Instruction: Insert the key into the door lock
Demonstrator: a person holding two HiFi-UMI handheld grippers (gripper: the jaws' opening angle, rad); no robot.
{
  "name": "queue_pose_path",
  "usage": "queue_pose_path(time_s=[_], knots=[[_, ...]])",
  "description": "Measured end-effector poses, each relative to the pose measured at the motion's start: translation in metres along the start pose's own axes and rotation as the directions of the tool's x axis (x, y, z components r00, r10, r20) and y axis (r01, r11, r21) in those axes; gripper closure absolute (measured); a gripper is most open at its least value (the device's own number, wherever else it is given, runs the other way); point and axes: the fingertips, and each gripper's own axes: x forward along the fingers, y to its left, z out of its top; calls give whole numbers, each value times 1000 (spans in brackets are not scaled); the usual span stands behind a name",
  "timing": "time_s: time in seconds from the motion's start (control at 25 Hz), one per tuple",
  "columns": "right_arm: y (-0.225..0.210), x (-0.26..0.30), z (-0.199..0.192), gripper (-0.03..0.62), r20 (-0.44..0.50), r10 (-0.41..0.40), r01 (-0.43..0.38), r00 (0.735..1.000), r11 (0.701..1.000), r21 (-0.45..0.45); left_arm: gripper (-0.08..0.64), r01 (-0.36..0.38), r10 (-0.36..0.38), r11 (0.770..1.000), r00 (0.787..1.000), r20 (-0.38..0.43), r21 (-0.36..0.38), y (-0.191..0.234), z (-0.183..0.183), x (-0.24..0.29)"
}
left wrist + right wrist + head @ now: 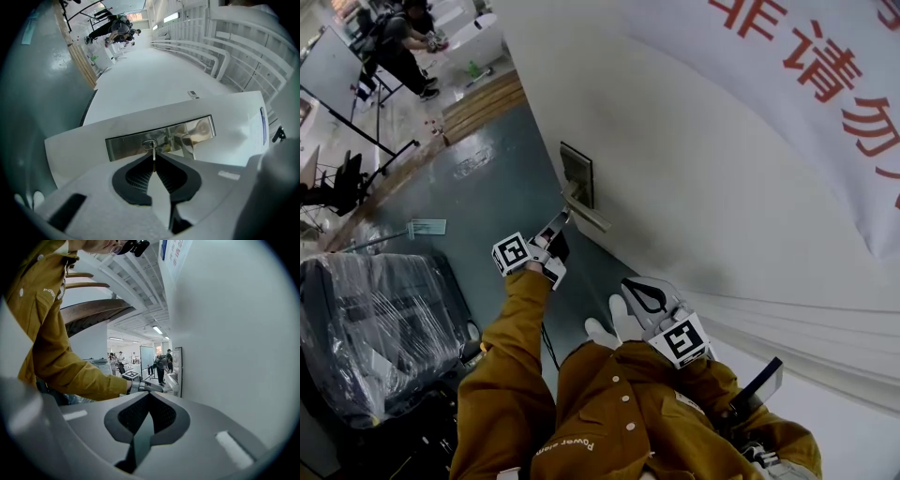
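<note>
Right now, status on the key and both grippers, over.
Left gripper shut on key, tip at keyhole. Right gripper shut, empty. Lock plate unobstructed.

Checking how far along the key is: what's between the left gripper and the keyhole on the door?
Only the key: the left gripper pinches it, and its tip meets the keyhole in the metal plate. The left gripper view shows this.
</note>
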Motion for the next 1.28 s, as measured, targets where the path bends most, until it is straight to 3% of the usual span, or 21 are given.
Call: queue_pose_path(time_s=[0.12, 0.32, 0.88, 1.12, 1.28], knots=[[4, 16, 3, 586, -5, 29, -29, 1000, 999, -43, 535, -12, 12, 1000, 1000, 8, 0, 4, 3, -1], [9, 38, 7, 586, 7, 46, -46, 999, 999, -12, 535, -45, 45, 999, 999, 6, -6, 15, 7, -6], [-32, 60, -25, 586, -49, 3, -4, 999, 1000, -27, 535, 7, -8, 1000, 999, -51, -18, 6, 1, 1], [-29, 65, -20, 586, -42, 16, -18, 999, 999, -31, 535, 3, -5, 999, 999, -39, -35, 7, 4, 1], [-20, 68, -18, 586, -43, 41, -43, 998, 998, -40, 534, 13, -19, 997, 997, -74, -82, 16, 8, 11]])
